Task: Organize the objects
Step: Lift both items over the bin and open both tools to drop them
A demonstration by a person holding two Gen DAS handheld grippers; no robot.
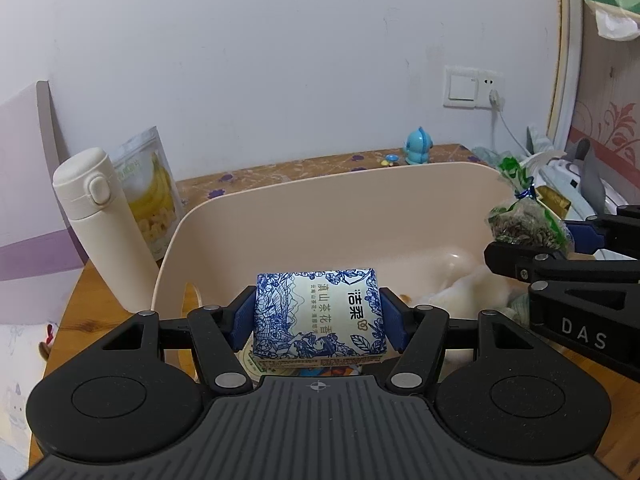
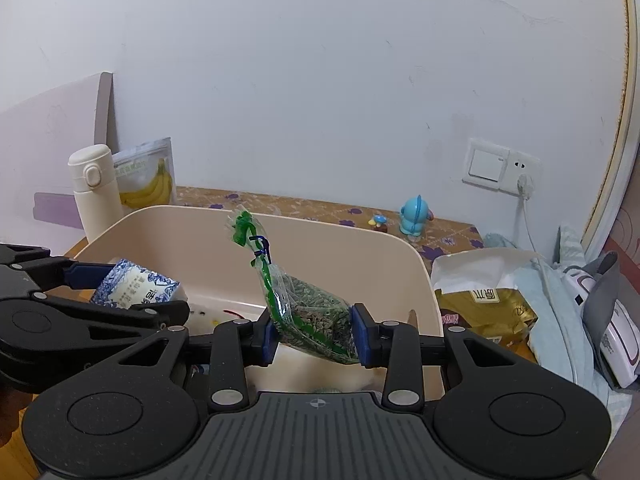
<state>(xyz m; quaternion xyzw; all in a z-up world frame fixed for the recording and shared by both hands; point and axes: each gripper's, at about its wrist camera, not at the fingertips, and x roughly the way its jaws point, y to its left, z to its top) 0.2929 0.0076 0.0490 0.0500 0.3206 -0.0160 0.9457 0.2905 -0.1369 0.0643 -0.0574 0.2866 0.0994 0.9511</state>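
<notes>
My left gripper (image 1: 318,320) is shut on a blue-and-white tissue pack (image 1: 320,312) and holds it over the near side of a beige plastic bin (image 1: 320,216). My right gripper (image 2: 316,338) is shut on a clear green bag of seeds (image 2: 312,312), tied at the top, and holds it above the bin (image 2: 344,240). The seed bag (image 1: 524,224) and the right gripper (image 1: 532,240) also show at the right of the left wrist view. The tissue pack (image 2: 136,286) and left gripper (image 2: 132,288) show at the left of the right wrist view. Pale items lie in the bin's bottom.
A cream thermos (image 1: 100,220) and a banana chip pouch (image 1: 150,196) stand left of the bin. A blue toy figure (image 2: 414,216) and a small mushroom toy (image 2: 378,221) stand behind it by the wall. Bags and cloth (image 2: 488,300) are piled at the right.
</notes>
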